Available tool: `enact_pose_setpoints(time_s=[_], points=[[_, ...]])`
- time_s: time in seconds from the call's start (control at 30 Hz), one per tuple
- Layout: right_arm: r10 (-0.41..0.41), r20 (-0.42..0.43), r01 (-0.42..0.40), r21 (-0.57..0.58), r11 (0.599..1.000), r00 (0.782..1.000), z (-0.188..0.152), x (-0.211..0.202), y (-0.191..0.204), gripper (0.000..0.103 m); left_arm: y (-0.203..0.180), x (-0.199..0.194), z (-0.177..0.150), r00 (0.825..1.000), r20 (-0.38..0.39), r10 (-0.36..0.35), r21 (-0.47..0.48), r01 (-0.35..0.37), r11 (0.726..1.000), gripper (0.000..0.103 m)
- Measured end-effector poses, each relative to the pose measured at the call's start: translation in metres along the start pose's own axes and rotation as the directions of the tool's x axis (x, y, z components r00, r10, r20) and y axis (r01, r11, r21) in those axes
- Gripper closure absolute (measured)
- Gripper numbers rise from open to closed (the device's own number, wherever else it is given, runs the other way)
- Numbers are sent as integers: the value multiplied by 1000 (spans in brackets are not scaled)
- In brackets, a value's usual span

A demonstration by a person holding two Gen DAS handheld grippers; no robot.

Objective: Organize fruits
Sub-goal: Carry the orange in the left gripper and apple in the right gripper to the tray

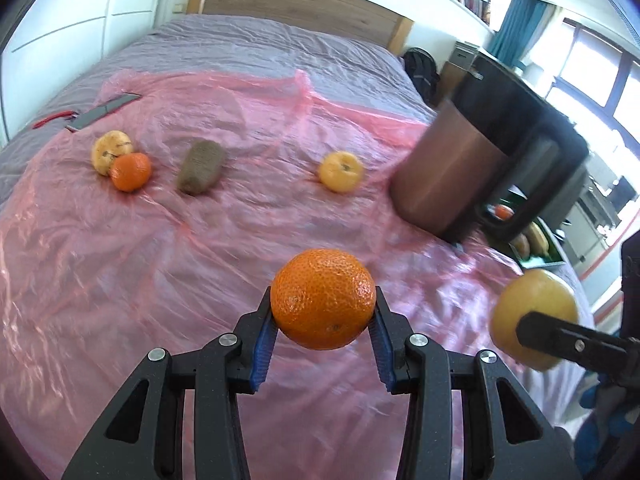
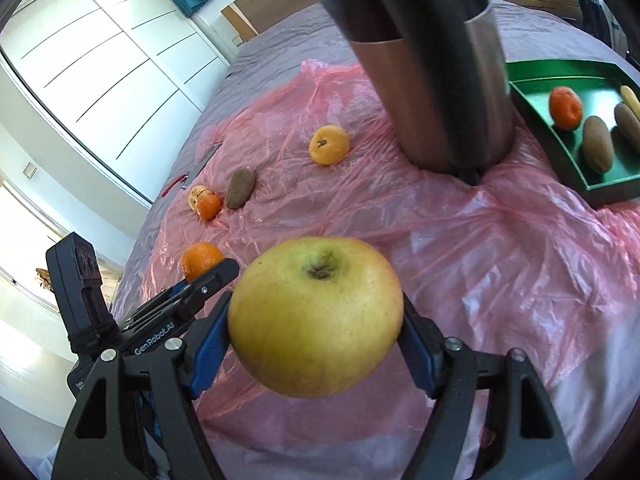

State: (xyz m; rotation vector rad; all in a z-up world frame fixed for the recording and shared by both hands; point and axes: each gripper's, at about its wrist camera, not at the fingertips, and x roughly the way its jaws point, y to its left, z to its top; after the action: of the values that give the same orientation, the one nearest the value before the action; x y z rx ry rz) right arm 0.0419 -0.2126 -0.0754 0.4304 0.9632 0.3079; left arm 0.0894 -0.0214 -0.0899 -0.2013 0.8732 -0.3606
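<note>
Now, from left to right on the pink plastic sheet point(image 1: 160, 280): a yellow fruit point(image 1: 108, 150) touching a small orange point(image 1: 131, 171), then a kiwi point(image 1: 200, 167), then another yellow fruit point(image 1: 341, 171), then a tall copper-coloured container point(image 1: 444, 176). The left gripper point(image 1: 323, 322) is closed on a mandarin point(image 1: 323, 298), held above the sheet between the blue pads. The right gripper point(image 2: 316, 336) grips a yellow-green apple point(image 2: 316, 328) from both sides. Far right, a green tray point(image 2: 532, 98) holds an orange fruit point(image 2: 565, 107) and two kiwis.
</note>
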Motion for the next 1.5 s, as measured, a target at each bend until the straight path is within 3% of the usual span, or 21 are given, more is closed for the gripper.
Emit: enact_pose_setpoints(time_s=[0.33, 0.7, 0.93, 1.13, 1.27, 1.5], points=[[-86, 138, 71, 115, 991, 987, 8, -80, -82, 0, -122, 2, -4, 980, -94, -176, 143, 189, 972, 65], [-236, 262, 179, 223, 958, 936, 44, -146, -186, 0, -250, 41, 22, 951, -166, -262, 294, 301, 907, 65], [-315, 286, 249, 244, 937, 905, 76, -149, -241, 0, -312, 86, 54, 951, -186, -246, 354, 298, 886, 65], [-383, 278, 329, 222, 918, 881, 101, -140, -283, 0, -349, 139, 81, 961, -183, -209, 368, 264, 892, 65], [-445, 270, 403, 199, 894, 854, 112, -136, -310, 0, -361, 173, 94, 969, -180, -167, 370, 224, 902, 65], [-500, 239, 491, 99, 865, 832, 119, -123, -327, 0, -370, 225, 103, 978, -186, -98, 374, 163, 913, 65]])
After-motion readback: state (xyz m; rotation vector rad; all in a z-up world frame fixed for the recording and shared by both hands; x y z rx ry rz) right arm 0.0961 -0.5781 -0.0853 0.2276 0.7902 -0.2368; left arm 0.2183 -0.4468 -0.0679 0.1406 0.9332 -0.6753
